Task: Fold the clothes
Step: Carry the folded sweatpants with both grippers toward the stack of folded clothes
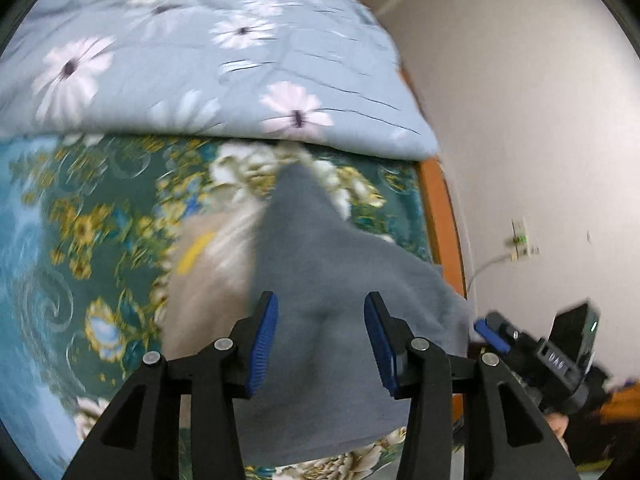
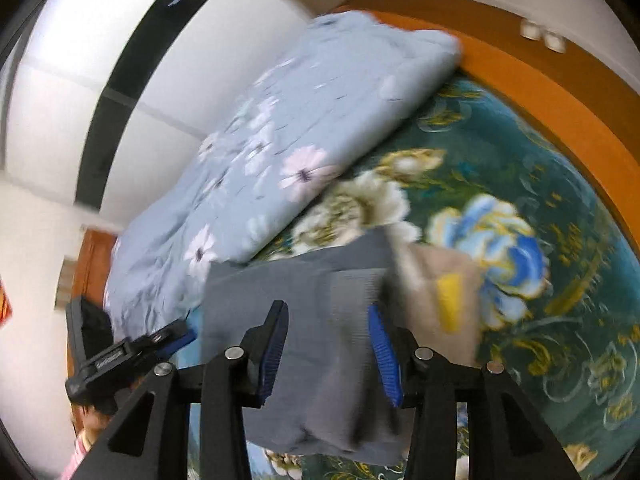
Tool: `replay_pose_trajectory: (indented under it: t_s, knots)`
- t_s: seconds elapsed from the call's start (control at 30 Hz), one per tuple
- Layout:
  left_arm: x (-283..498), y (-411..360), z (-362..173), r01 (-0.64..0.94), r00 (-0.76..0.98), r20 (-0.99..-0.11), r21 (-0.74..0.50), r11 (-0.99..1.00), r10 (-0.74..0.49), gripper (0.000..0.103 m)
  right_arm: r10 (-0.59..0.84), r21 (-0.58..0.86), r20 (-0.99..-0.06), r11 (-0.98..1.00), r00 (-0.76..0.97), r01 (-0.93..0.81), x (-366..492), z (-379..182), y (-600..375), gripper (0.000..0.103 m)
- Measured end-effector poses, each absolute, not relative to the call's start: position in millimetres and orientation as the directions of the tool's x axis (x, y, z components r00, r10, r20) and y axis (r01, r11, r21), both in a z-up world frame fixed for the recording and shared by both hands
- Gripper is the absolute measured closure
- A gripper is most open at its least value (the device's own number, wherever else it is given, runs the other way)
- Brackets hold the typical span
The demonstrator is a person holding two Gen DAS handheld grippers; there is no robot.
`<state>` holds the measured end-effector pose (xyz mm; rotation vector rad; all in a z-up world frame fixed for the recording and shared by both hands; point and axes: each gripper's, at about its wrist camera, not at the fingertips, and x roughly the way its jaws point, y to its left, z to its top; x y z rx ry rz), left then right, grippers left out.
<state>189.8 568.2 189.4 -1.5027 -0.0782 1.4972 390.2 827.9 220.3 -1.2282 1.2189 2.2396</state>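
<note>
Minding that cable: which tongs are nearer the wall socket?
Right. The right tongs sit on the socket's side; the left tongs are farther off, over the grey cloth.

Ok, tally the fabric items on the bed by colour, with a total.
Grey garment: 1
Beige garment with a yellow mark: 1
Pale blue daisy-print quilt: 1
Dark green floral bedspread: 1
Total: 4

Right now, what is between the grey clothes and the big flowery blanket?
In the right wrist view, only the green flowered bedspread lies between the grey garment and the folded blue quilt.
</note>
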Motion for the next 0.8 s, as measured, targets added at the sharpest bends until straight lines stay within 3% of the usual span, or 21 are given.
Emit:
replay_pose_trajectory:
  t_s: [0.17, 0.4, 0.53, 0.8]
  knots:
    - [196.9, 589.6, 165.1, -0.576, 0.232, -0.769, -0.602, -0.553, 0.596, 0.057, -0.126, 0.432, -0.875, -0.640, -0.468, -0.635, 361.2, 185.9, 823.9, 0.059]
    - [192.2, 594.9, 143.6, -0.529, 0.235, -0.773, -0.611, -0.589, 0.590, 0.057, -0.144, 0.447, -0.875, -0.609, -0.462, -0.656, 361.4, 156.5, 830.3, 0.059]
    - [191.7, 585.4, 159.1, -0.519, 0.291, -0.760, -0.636, -0.571, 0.582, 0.057, -0.144, 0.459, -0.865, -0.611, -0.480, -0.645, 369.2, 174.5, 826.7, 0.059]
    - [230.7, 533.3, 204.6, -0.604, 0.233, -0.753, -0.608, -0.516, 0.615, 0.057, -0.159, 0.481, -0.824, -0.704, -0.545, -0.523, 400.4, 212.2, 776.8, 0.059]
